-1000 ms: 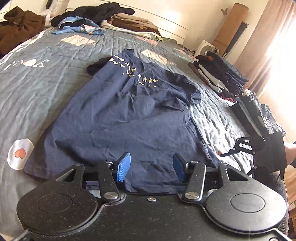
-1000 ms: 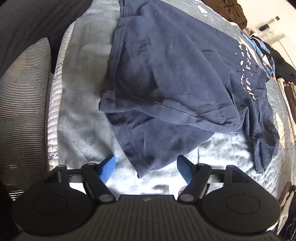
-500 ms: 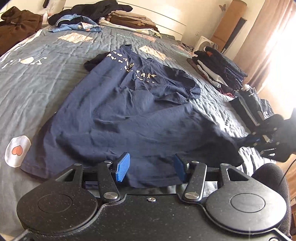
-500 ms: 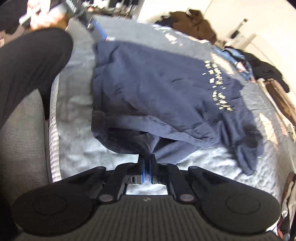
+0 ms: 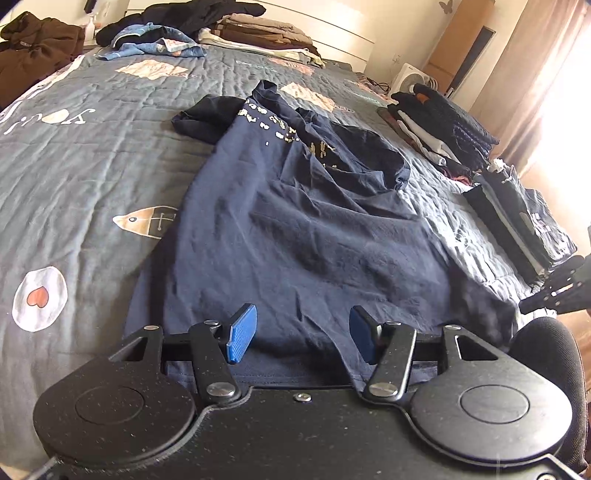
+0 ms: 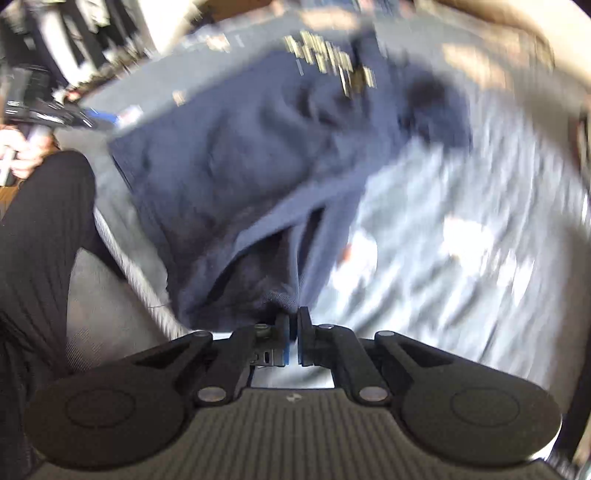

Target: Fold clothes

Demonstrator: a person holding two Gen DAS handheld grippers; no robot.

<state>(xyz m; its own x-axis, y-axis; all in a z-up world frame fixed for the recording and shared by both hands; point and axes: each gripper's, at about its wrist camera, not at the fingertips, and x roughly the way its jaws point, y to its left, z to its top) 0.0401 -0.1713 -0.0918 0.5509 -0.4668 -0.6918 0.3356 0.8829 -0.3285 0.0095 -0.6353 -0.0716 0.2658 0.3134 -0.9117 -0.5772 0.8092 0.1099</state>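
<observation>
Left wrist view: the navy T-shirt [image 5: 295, 229] lies spread on the grey quilted bed [image 5: 92, 166], collar toward 12 o'clock and hem at 6 o'clock under the left gripper [image 5: 301, 334], whose blue fingers [image 5: 242, 332] stand wide apart above the cloth. Folded clothes [image 5: 443, 125] sit at 2 o'clock. In the blurred right wrist view, the right gripper [image 6: 293, 338] pinches the shirt's hem corner.

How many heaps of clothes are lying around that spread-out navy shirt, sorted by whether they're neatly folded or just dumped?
Spread-out shirt: 1, the navy T-shirt, its corner pinched in the right tongs.
Folded stacks: 3, the beige stack, the dark stack and the black stack.
Loose heaps: 3, the brown garment, the black heap and the blue garment.
Total: 7
</observation>
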